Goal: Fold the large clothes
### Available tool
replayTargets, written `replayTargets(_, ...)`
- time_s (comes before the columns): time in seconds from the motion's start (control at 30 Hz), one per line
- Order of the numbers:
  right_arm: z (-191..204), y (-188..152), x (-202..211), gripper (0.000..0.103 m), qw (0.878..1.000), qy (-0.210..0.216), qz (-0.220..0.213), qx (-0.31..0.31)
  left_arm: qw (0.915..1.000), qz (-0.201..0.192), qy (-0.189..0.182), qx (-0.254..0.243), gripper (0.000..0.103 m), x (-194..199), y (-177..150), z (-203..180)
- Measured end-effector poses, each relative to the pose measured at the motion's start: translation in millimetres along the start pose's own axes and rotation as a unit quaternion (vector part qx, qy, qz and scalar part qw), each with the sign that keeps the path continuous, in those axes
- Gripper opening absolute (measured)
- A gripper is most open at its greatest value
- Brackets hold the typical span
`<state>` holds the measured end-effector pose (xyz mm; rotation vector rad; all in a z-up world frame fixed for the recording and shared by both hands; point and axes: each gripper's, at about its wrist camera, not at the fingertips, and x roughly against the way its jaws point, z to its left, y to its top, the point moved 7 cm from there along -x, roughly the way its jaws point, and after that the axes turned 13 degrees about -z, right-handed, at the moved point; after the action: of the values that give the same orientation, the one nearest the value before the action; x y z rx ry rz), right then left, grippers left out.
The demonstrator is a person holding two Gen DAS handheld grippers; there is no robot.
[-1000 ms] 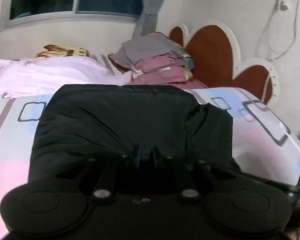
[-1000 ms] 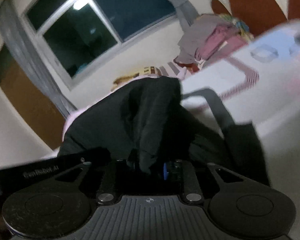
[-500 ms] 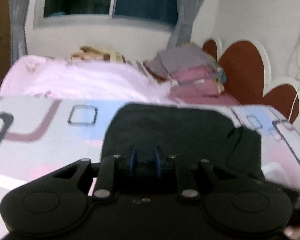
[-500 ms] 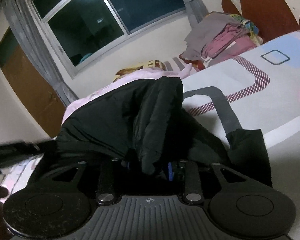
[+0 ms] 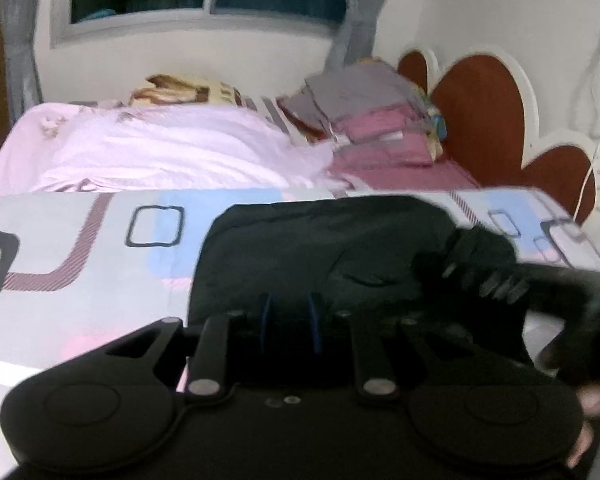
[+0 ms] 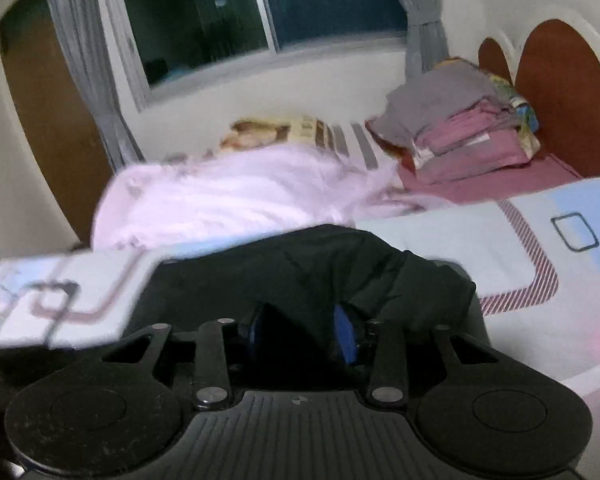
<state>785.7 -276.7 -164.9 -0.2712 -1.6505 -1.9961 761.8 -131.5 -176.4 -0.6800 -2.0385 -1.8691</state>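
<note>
A large black garment (image 5: 324,252) lies bunched on the patterned bed cover (image 5: 80,248). It also shows in the right wrist view (image 6: 308,272). My left gripper (image 5: 290,320) sits at the garment's near edge, its blue pads slightly apart, with dark cloth around them; whether it grips the cloth is unclear. My right gripper (image 6: 300,328) is shut on a fold of the black garment, which drapes between its blue pads. The other gripper shows blurred at the right of the left wrist view (image 5: 540,292).
A pink blanket (image 5: 160,152) lies bunched behind the cover. A stack of folded grey and pink clothes (image 5: 376,120) sits by the red and white headboard (image 5: 492,100). A window (image 6: 260,20) and curtains are on the far wall.
The right gripper lowered the raised fold of the garment down onto the bed. The left gripper drew back and swung left, so the garment now lies further right in its view.
</note>
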Motion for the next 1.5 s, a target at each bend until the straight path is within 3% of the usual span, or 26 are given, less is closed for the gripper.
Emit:
replayTargets(0.27, -14.7, -41.1, -11.6, 0.039, 0.997, -0.01, -0.08, 0.001, 0.9974, -0.045, 0.052, -0.022, 0.02, -21.0, -22.9, -16.7)
replayTargets(0.53, -21.4, -56.8, -5.1, 0.038, 0.989, -0.009, -0.143, -0.028, 0.9909, -0.092, 0.082, -0.055, 0.02, -26.1, -38.1, -28.8)
replayTargets(0.67, -21.7, -56.0, -4.4, 0.039, 0.99, -0.01, -0.142, -0.026, 0.9882, -0.099, 0.093, -0.071, 0.02, -24.6, -38.3, -33.0)
replayTargets(0.83, -17.0, -50.3, -1.9, 0.039, 0.994, -0.008, -0.107, -0.005, 0.985, -0.064, 0.099, -0.126, 0.02, -20.5, -29.2, -41.8)
replayTargets(0.87, -15.5, -47.3, 0.5, 0.042, 0.995, -0.008, -0.096, 0.004, 0.9832, -0.057, 0.101, -0.141, 0.024, -16.4, -26.0, -44.3)
replayTargets(0.9, -15.7, -43.3, 5.9, 0.045, 0.996, -0.008, -0.089, 0.01, 0.9821, -0.052, 0.101, -0.151, 0.034, -9.9, -21.3, -45.0)
replayTargets(0.93, -17.2, -37.3, 16.6, 0.065, 0.996, -0.009, -0.091, 0.01, 0.9828, -0.048, 0.104, -0.145, 0.045, 0.5, -14.6, -43.0)
replayTargets(0.97, -20.9, -32.2, 27.2, 0.083, 0.995, -0.02, -0.099, 0.003, 0.9849, -0.053, 0.104, -0.127, 0.066, 10.7, -9.1, -39.2)
replayTargets(1.0, -26.3, -27.9, 37.2, 0.088, 0.994, -0.028, -0.101, -0.01, 0.9871, -0.056, 0.105, -0.107, 0.094, 20.8, -3.6, -33.8)
replayTargets(1.03, -32.1, -25.6, 47.9, 0.094, 0.995, -0.014, -0.095, -0.031, 0.9888, -0.055, 0.103, -0.093, 0.103, 30.3, 1.3, -28.3)
replayTargets(1.1, -45.7, -22.8, 67.3, 0.097, 0.994, -0.005, -0.085, -0.063, 0.9909, -0.059, 0.092, -0.078, 0.103, 47.2, 7.3, -19.4)
replayTargets(1.2, -87.7, -27.3, 96.0, 0.103, 0.99, -0.018, -0.057, -0.124, 0.9971, -0.039, 0.043, -0.05, 0.103, 68.6, 2.7, -0.3)
replayTargets(1.3, -136.1, -49.6, 108.1, 0.103, 0.98, -0.024, 0.025, -0.197, 0.9997, 0.0, -0.023, -0.01, 0.103, 75.9, -15.3, 19.1)
replayTargets(1.5, -169.7, -102.7, 110.1, 0.103, 0.936, 0.058, 0.119, -0.326, 0.9904, 0.047, -0.095, 0.09, 0.103, 63.7, -46.4, 44.3)
